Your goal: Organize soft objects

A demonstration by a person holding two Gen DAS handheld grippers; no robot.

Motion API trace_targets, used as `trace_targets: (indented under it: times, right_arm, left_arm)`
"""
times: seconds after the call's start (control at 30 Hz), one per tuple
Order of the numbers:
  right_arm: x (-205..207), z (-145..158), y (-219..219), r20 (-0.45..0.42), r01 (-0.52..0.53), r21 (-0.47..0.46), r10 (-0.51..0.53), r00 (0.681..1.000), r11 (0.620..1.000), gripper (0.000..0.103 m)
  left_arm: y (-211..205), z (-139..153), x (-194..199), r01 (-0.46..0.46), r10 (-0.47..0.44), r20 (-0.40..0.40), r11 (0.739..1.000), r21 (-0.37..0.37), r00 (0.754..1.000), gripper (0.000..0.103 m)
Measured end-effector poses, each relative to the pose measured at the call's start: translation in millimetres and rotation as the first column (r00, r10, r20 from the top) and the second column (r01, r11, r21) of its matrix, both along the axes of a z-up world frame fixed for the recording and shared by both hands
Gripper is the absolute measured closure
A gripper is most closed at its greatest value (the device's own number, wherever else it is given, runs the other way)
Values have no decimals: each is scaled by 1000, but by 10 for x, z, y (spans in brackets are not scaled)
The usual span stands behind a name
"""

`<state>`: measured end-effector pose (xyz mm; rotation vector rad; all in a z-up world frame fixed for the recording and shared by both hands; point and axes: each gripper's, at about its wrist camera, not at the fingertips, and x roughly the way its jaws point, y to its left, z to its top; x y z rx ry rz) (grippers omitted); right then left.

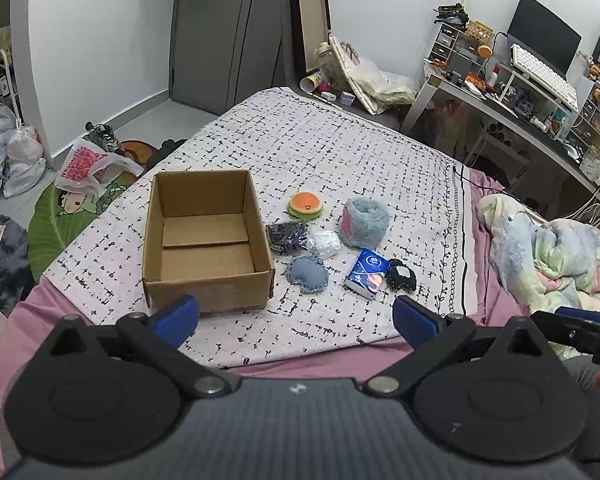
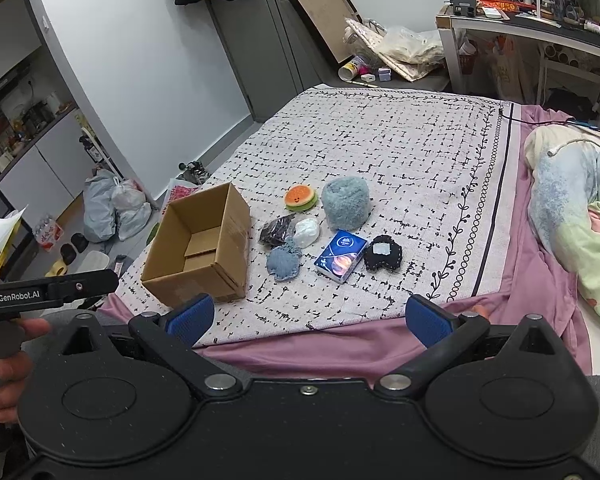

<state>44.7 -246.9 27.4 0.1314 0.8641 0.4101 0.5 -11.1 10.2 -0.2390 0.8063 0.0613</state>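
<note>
An empty cardboard box (image 1: 206, 240) (image 2: 204, 248) stands on the patterned bedspread (image 1: 340, 152) (image 2: 400, 152). To its right lie a burger plush (image 1: 305, 205) (image 2: 300, 197), a fuzzy blue-grey roll (image 1: 364, 222) (image 2: 346, 202), a dark bundle (image 1: 288, 236) (image 2: 276, 230), a white pouch (image 1: 325, 243) (image 2: 307, 231), a blue denim pad (image 1: 308, 274) (image 2: 283, 263), a blue tissue pack (image 1: 367, 274) (image 2: 341, 255) and a black pad (image 1: 401, 278) (image 2: 382, 258). My left gripper (image 1: 296, 320) is open near the bed's front edge, holding nothing. My right gripper (image 2: 310, 318) is open too, also back from the objects.
A rumpled blanket (image 1: 540, 252) (image 2: 572, 208) lies at the bed's right side. A cluttered desk (image 1: 520, 92) stands beyond it. Plastic bags (image 1: 8, 152) (image 2: 112, 208) and shoes lie on the floor left of the bed. A person's hand (image 2: 8, 360) holds the other gripper.
</note>
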Motion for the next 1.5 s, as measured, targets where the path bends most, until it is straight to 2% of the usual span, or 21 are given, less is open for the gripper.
trace_targets:
  times: [0.63, 1.13, 1.5]
  right_arm:
    - [328, -216, -242, -32, 10, 45, -8, 999, 999, 0]
    - [878, -493, -549, -87, 54, 120, -44, 995, 991, 0]
    - [1350, -614, -619, -143, 74, 161, -51, 988, 984, 0]
  left_arm:
    - [-183, -110, 369, -9, 10, -18, 1000, 21, 1000, 1]
    - [-510, -249, 901, -28, 30, -48, 999, 39, 998, 2]
    - [-613, -392, 1229, -91, 93, -76, 995, 30, 993, 3]
